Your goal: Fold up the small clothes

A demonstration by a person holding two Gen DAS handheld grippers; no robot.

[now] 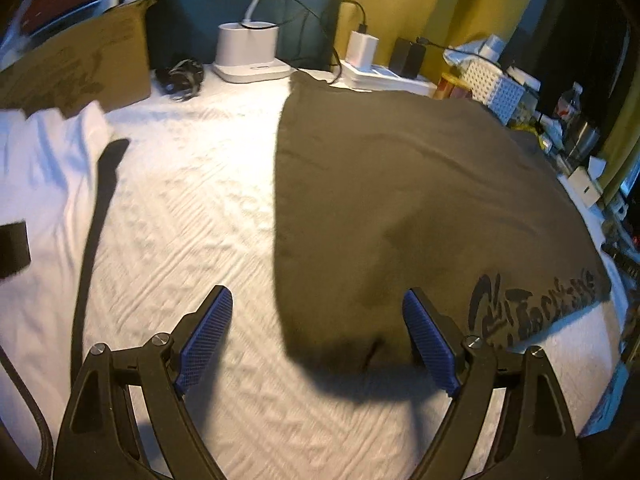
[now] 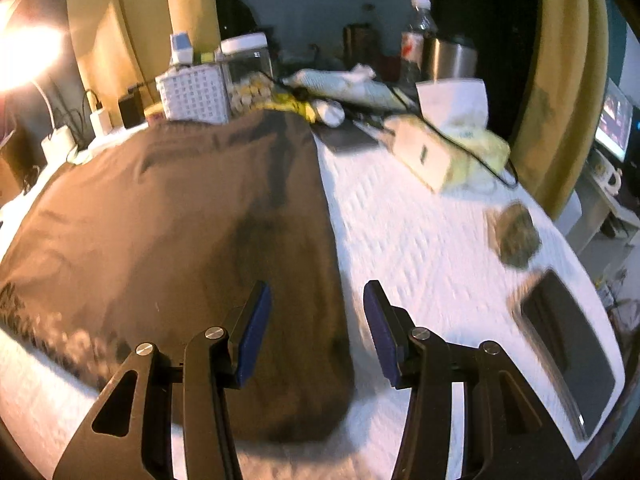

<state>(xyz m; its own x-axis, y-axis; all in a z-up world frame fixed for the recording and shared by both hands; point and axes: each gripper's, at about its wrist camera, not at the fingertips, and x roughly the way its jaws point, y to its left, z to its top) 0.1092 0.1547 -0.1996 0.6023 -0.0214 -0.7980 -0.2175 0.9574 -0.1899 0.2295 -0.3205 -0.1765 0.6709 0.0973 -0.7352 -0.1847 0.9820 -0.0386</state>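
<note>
Dark brown cotton garment (image 1: 420,200) flat, long axis up-frame; near corners between wide empty left tongs (image 1: 318,334) and half-open empty right tongs (image 2: 318,330).

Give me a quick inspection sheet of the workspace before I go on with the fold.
Surface: white textured cover, bare beside the garment.
Job's things: dark T-shirt spread flat, printed lettering at its near edge; white cloth at far left.
Clutter: cardboard box, white basket, tissue box, tablet.
Grippers: left gripper open over the shirt's near left corner; right gripper open over its right edge; neither grips.
Cables: black cable across the cover; charger leads at the back.
Surroundings: yellow curtain, lit screen.
</note>
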